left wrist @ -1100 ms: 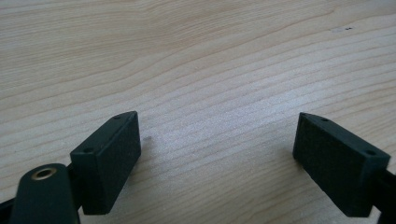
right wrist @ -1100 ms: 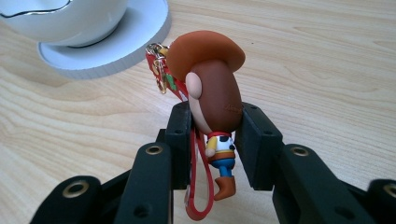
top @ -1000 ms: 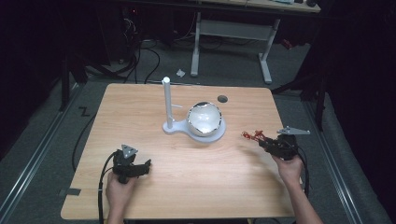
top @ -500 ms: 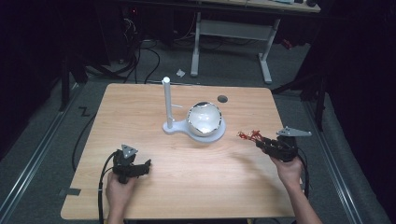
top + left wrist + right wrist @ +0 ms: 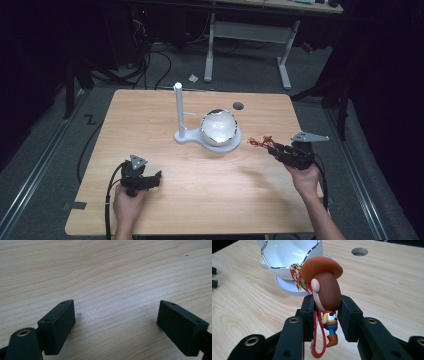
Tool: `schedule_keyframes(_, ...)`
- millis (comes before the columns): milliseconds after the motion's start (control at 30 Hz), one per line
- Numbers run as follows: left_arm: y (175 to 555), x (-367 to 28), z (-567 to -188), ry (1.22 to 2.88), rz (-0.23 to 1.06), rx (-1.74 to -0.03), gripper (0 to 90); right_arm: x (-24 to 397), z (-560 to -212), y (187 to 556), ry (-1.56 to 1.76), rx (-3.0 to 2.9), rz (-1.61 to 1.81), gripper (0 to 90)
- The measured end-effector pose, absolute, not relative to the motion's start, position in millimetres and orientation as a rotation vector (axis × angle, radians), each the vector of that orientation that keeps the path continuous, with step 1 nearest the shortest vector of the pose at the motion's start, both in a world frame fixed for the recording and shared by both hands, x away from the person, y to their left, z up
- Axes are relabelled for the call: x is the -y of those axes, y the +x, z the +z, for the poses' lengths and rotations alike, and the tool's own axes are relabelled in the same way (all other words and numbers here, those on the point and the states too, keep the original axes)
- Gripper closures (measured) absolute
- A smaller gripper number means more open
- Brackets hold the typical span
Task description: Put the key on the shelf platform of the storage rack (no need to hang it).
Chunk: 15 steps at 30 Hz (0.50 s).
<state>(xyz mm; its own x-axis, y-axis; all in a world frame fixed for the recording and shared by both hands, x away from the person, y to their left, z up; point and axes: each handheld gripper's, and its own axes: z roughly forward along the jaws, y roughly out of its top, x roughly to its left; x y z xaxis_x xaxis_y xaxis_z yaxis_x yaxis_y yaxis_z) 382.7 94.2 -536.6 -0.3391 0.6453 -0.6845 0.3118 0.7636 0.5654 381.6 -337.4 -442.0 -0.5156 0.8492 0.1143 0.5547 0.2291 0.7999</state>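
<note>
Right gripper (image 5: pixel 325 312) clenched on cowboy keychain (image 5: pixel 325 290) by its head, strap dangling free below jaws, white bowl (image 5: pixel 289 257) just ahead, prob. for hanging/drop-off; left gripper (image 5: pixel 116 322) released, jaws wide w/ 0 between, resting low over table (image 5: pixel 105 270).

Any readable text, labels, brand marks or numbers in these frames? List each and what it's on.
No text can be read.
Cowboy figure keychain, held in the right gripper: a faint embossed mark on the back of its head, too small to read.
Red strap: no print visible.
White bowl, table: unmarked.
</note>
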Motion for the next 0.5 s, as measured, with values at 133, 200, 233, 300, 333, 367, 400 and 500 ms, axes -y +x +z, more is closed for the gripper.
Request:
schedule_keyframes(133,383,-94,-537,0.725,0.412,-1.944,15.4,330,-437,386,1.281,-2.169,1.203,67.4)
schedule_keyframes(200,383,-94,-537,0.730,0.413,-1.942,15.4,326,-435,388,1.269,-2.179,1.197,67.4)
schedule_keyframes(233,383,-94,-537,0.729,0.414,-1.942,15.4,325,-434,389,1.267,-2.181,1.196,67.4)
schedule_keyframes(300,383,-94,-537,0.730,0.414,-1.942,15.4,321,-432,392,1.258,-2.190,1.195,67.4)
schedule_keyframes(333,383,-94,-537,0.729,0.414,-1.942,15.4,320,-431,393,1.255,-2.193,1.197,67.4)
schedule_keyframes(367,383,-94,-537,0.729,0.414,-1.942,15.4,317,-430,394,1.248,-2.197,1.196,67.4)
schedule_keyframes(400,383,-94,-537,0.728,0.413,-1.943,15.4,316,-429,395,1.245,-2.196,1.198,67.5)
schedule_keyframes(500,383,-94,-537,0.729,0.414,-1.942,15.4,310,-425,398,1.226,-2.207,1.200,67.4)
